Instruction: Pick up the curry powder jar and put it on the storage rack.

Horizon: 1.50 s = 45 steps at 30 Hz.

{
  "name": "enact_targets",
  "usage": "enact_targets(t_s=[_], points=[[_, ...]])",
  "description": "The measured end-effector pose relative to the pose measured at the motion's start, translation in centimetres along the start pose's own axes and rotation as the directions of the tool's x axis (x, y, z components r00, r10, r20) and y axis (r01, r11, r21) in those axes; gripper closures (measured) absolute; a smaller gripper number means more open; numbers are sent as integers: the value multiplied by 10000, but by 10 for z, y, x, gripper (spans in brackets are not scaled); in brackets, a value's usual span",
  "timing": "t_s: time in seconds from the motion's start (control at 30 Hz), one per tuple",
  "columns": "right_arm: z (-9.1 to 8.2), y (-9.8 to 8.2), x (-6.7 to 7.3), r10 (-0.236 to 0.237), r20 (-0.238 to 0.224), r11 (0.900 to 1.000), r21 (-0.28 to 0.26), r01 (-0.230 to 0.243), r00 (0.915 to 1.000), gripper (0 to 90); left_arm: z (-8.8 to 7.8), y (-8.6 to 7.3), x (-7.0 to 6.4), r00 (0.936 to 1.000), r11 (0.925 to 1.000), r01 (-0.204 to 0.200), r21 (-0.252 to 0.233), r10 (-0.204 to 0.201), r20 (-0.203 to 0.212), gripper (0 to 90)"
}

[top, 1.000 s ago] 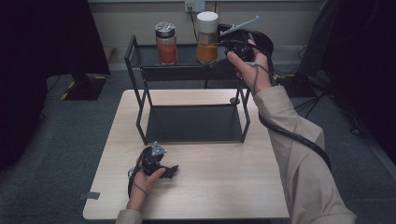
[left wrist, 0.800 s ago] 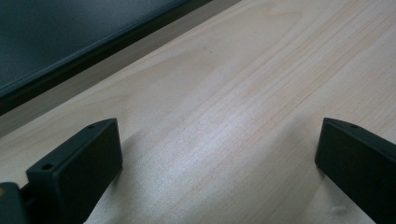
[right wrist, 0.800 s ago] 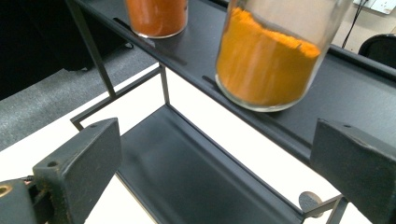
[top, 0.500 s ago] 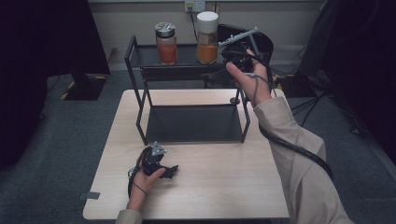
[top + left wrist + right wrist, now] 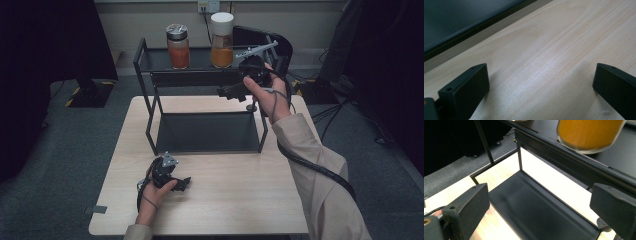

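Jar sits above right gripper's spread jaws, untouched

Before me, a pale wooden table stands on grey carpet. A black two-tier metal rack sits along the table's far edge, its dark lower shelf resting on the tabletop. Toward the left end of the top shelf, a dark-lidded jar of red-orange contents stands upright. Beyond the far edge are a black chair and a wall socket. Off the far left corner, a black stand's base rests on the carpet.
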State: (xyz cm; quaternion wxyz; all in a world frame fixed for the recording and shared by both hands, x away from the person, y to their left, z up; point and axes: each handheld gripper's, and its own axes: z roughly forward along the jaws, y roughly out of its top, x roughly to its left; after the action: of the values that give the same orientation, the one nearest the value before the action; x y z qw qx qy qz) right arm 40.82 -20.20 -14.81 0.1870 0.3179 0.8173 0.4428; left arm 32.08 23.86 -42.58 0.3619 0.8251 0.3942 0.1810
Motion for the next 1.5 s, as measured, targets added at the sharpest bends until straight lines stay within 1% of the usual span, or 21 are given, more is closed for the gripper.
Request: enact_targets(t_s=[0.1,0.6,0.8,1.03,1.3,1.47,1.5], points=[[0,-5,0,97,-74,9999,-50,-97,9999,17,0,0,0,10000,10000,-1,3,1,-1,0],[1,-29,2,156,-442,9997,-156,-163,9989,17,0,0,0,10000,10000,-33,8,33,-12,0],[2,-39,3,196,-563,9997,-125,-203,9982,17,0,0,0,10000,10000,-7,2,7,-2,0],[4,-48,4,206,-719,9997,-100,-214,9972,17,0,0,0,10000,10000,-31,8,31,-10,0],[10,-64,4,278,-922,9996,8,-278,9954,17,0,0,0,10000,10000,-30,6,30,-11,0],[13,-70,3,347,-986,9994,24,-346,9945,17,0,0,0,10000,10000,-25,4,25,-5,0],[14,-74,2,386,-1032,9993,32,-384,9939,17,0,0,0,10000,10000,-30,6,30,-5,0]])
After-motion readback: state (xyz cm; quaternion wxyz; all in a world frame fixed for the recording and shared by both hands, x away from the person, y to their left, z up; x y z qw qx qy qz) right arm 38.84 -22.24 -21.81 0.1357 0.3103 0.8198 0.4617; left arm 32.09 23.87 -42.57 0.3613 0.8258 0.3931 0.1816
